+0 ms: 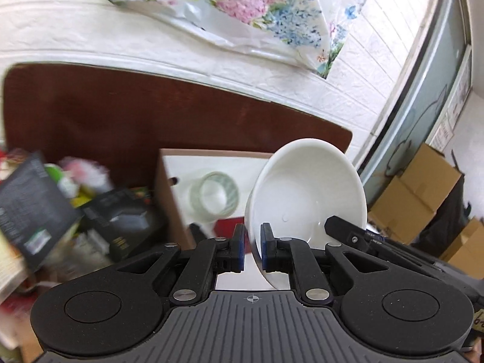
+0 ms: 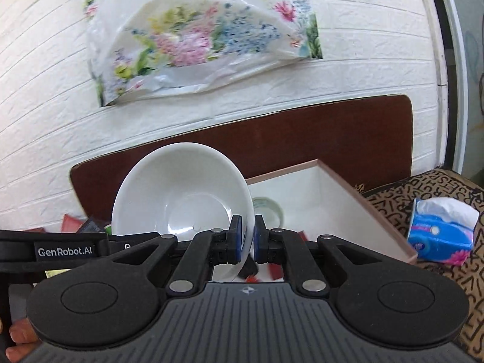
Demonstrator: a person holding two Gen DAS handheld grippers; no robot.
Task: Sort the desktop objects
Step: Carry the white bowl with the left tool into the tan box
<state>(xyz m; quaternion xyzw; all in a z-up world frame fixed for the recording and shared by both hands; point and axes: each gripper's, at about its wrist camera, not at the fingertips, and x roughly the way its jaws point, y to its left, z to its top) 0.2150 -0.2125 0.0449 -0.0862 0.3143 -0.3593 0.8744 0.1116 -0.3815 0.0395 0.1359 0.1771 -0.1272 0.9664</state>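
Note:
A white bowl (image 1: 308, 187) is held tilted in the air over an open cardboard box (image 1: 169, 193). My left gripper (image 1: 252, 249) is shut on the bowl's left rim. My right gripper (image 2: 248, 239) is shut on the opposite rim of the bowl (image 2: 181, 193); its black body shows at the right of the left wrist view (image 1: 348, 230). The box (image 2: 363, 208) has a white inside and holds a roll of clear tape (image 1: 216, 195), a red item (image 1: 227, 227) and a dark item. The tape also shows behind the bowl in the right wrist view (image 2: 269, 211).
A blurred pile of dark packets and colourful items (image 1: 60, 205) lies left of the box. A blue tissue pack (image 2: 441, 230) lies on patterned fabric at the right. A dark brown board (image 1: 151, 115) leans on the white brick wall. Cardboard boxes (image 1: 423, 187) stand far right.

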